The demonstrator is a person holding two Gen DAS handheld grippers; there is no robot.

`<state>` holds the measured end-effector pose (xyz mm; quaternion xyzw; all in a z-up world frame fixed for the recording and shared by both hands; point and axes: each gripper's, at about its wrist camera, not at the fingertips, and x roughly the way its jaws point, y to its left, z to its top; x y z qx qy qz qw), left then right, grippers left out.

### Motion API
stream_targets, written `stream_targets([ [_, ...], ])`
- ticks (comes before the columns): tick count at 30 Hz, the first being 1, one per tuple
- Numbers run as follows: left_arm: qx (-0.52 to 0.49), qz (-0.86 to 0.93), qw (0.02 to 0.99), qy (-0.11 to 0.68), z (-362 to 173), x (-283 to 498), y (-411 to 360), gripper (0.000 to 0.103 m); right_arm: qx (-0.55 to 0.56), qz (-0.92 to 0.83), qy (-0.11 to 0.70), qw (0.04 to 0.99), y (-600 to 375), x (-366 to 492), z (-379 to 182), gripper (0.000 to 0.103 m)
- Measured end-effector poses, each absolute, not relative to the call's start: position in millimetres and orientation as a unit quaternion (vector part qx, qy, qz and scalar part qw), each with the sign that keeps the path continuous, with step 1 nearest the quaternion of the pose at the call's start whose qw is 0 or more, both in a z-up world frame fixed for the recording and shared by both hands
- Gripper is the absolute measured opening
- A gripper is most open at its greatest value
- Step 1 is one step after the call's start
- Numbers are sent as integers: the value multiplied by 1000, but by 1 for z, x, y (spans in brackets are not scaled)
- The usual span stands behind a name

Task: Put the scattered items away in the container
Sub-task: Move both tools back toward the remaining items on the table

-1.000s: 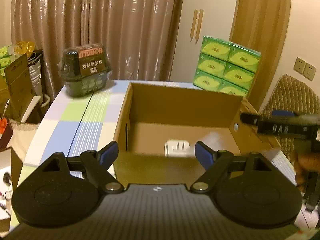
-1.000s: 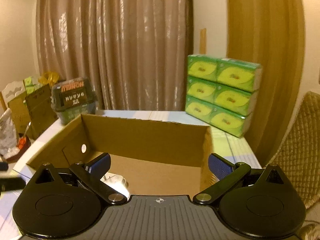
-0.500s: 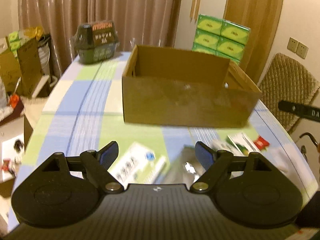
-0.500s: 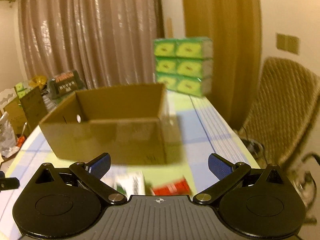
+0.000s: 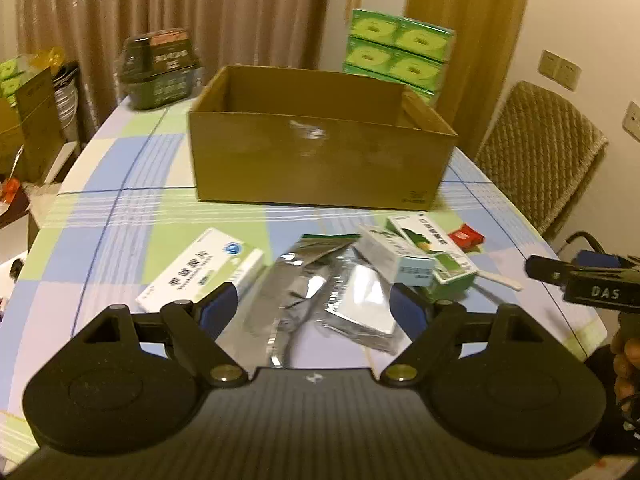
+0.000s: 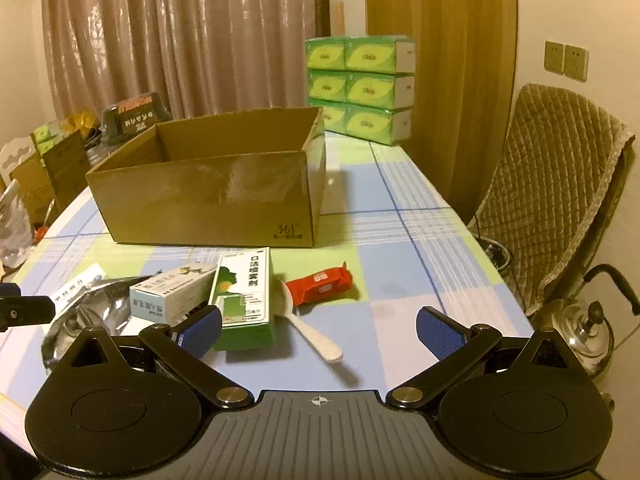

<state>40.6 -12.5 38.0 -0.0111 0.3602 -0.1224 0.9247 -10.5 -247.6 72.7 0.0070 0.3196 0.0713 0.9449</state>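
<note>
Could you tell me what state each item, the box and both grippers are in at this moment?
cardboard box: open-topped, upright on the table.
green spray box: lying flat, outside the cardboard box.
red packet: lying on the table.
white spoon: lying flat.
foil pouches: crumpled, loose.
white medicine box: lying flat.
left gripper: open, empty.
right gripper: open, empty.

Open tool (image 6: 318,330) above spoon (image 6: 310,330), box possibly empty (image 6: 208,196).

The box (image 6: 208,200) is matt brown cardboard, the pouch (image 5: 316,280) is shiny crinkled silver foil, the spoon (image 6: 316,336) looks like smooth white plastic, the red packet (image 6: 320,286) is glossy, and the chair cover (image 6: 556,184) is quilted cloth.
</note>
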Motion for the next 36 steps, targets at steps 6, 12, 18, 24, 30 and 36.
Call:
stream_targets([
  [6,4,-144,922,360,37,45,-36,79,5,74,329,941,-256,-5,67,101],
  [12,19,-161,918,361,30,56,-58,75,0,80,333,939,-257,0,62,101],
  [18,44,-174,915,362,22,72,-81,67,-3,81,344,936,-259,6,53,101],
  [24,52,-183,908,373,11,88,-96,66,-10,86,349,933,-256,10,45,101],
  [30,62,-180,904,383,-1,102,-107,55,-16,89,355,931,-254,15,38,101],
  [36,64,-176,902,389,-6,109,-104,35,-21,101,352,930,-246,17,37,101],
])
